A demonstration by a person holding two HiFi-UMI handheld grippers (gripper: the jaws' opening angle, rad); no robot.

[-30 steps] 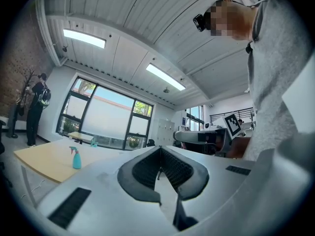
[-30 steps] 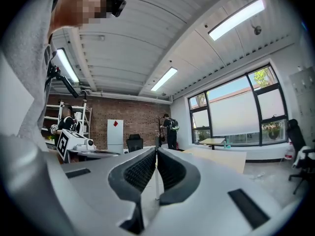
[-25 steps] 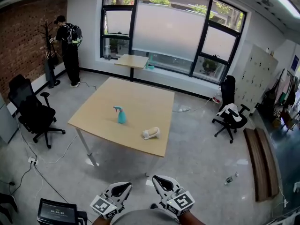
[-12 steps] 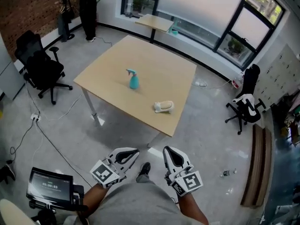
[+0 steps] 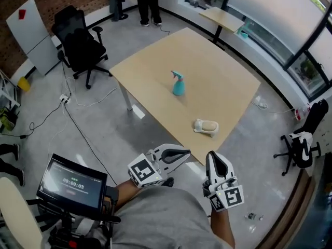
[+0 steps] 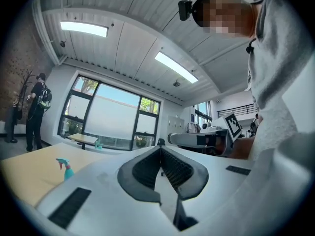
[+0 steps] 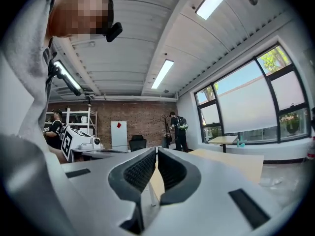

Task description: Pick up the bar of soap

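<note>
Daylight floods in through the big windows (image 7: 251,107), and ceiling strip lights (image 6: 175,68) glare white. Shadows are faint. Both gripper views bow hard toward dark, rounded corners; nearby plastic looks soft.

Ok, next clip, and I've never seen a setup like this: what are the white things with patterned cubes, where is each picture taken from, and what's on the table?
There is no robot here. A person holds a two-jaw gripper in each hand, and the patterned cube on each is part of it. The top-down picture comes from a camera on the person's head. It shows the left gripper and the right gripper, both short of the table. The other two pictures come from cameras riding on the grippers, each looking along its own jaws. Both pairs of jaws are shut with nothing between them. On the table stand a teal spray bottle and, nearer the person, a cream bar of soap, untouched. Nothing is held.
</note>
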